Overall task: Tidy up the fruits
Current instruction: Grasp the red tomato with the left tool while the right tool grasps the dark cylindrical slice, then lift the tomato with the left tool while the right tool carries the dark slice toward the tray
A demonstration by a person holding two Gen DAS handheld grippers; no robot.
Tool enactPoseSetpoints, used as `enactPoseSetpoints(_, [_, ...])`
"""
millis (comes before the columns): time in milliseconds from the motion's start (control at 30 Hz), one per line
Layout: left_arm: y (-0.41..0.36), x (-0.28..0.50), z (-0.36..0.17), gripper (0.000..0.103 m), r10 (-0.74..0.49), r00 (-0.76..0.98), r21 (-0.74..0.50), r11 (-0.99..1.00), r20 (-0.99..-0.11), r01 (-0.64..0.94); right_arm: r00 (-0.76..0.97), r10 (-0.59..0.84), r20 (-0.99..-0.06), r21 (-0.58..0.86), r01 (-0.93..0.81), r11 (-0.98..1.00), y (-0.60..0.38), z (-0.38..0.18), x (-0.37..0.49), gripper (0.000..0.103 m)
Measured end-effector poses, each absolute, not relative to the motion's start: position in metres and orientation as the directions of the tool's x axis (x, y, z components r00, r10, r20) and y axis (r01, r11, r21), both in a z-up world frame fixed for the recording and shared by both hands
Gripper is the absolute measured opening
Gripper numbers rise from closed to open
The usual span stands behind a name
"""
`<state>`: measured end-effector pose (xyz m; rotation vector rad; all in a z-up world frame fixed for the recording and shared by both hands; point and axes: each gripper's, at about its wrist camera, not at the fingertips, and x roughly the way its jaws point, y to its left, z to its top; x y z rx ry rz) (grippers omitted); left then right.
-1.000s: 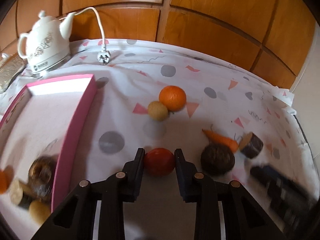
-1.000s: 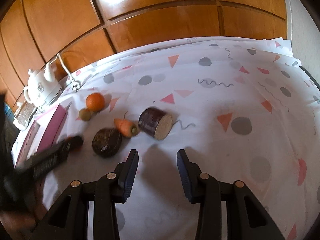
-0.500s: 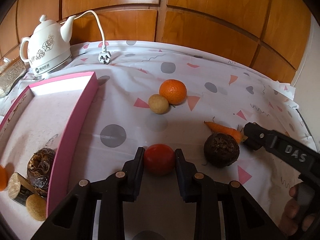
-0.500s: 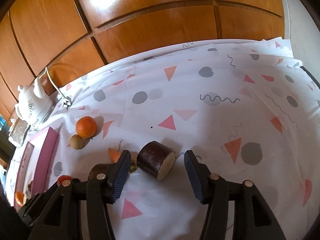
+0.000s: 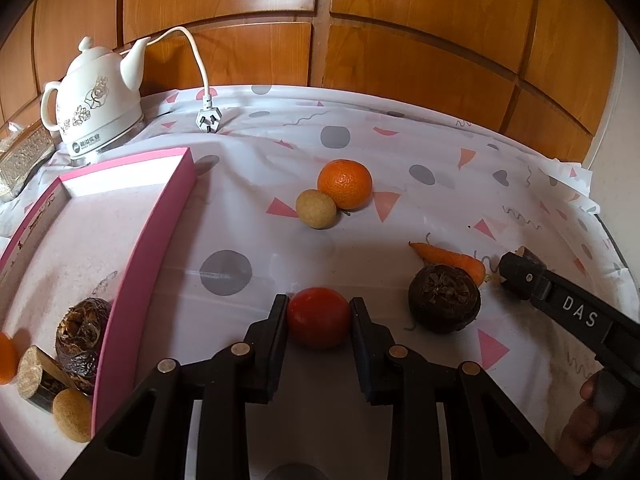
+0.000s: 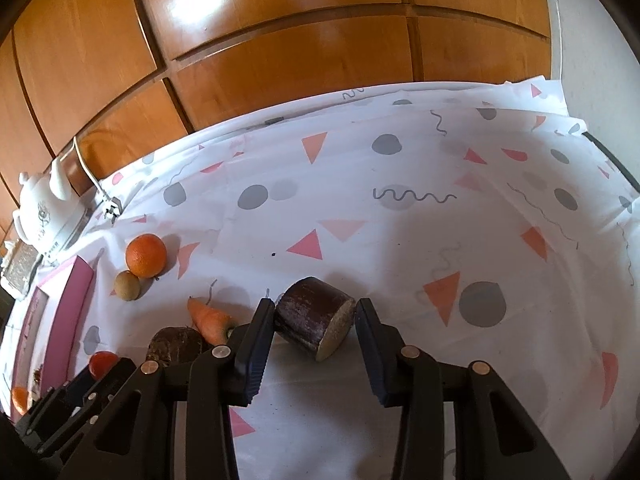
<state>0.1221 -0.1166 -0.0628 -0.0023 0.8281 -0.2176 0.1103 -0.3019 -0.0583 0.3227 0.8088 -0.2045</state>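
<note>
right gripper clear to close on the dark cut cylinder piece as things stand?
Probably yes. The right gripper is open with the cut cylinder piece lying between its fingers; the carrot lies outside the left finger, apparently not in the gap.

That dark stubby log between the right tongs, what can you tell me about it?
The dark log piece is a short cylinder, like a cut length of sugarcane: glossy purple-brown skin with pale scuffs and a flat, tan, fibrous cut end facing the camera. It lies on its side on the patterned tablecloth. The right tongs straddle it, open; the left finger looks to touch it, the right stands clear.
</note>
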Motion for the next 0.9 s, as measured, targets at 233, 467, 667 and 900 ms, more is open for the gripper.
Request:
enactPoseSetpoints(233, [-0.1164, 0.122, -0.0623, 0.03, -0.196, 0.656, -0.09, 0.977, -0.729, 0.192, 0.678, -0.047, -0.733, 0.215, 0.297, 0.93, -0.3034, -0.0599, 0.109, 0.042])
enactPoseSetpoints(467, [-0.1163, 0.1216, -0.0615, 0.03, -0.198, 0.656, -0.091, 0.977, -0.728, 0.193, 0.671, -0.044, -0.74, 0.21, 0.294, 0.932, -0.3025, -0.0611, 0.1108, 0.042])
enactPoseSetpoints(667, [-0.117, 0.1211, -0.0594, 0.03, -0.193, 0.654, -0.086, 0.977, -0.731, 0.193, 0.663, -0.048, -0.747, 0.201, 0.294, 0.934, -0.3015, -0.0624, 0.112, 0.042])
enactPoseSetpoints(900, [-0.1167, 0.1167, -0.0575, 0.029, -0.19, 0.653, -0.077, 0.977, -0.733, 0.197, 0.662, -0.049, -0.748, 0.197, 0.291, 0.936, -0.3022, -0.0625, 0.1121, 0.042])
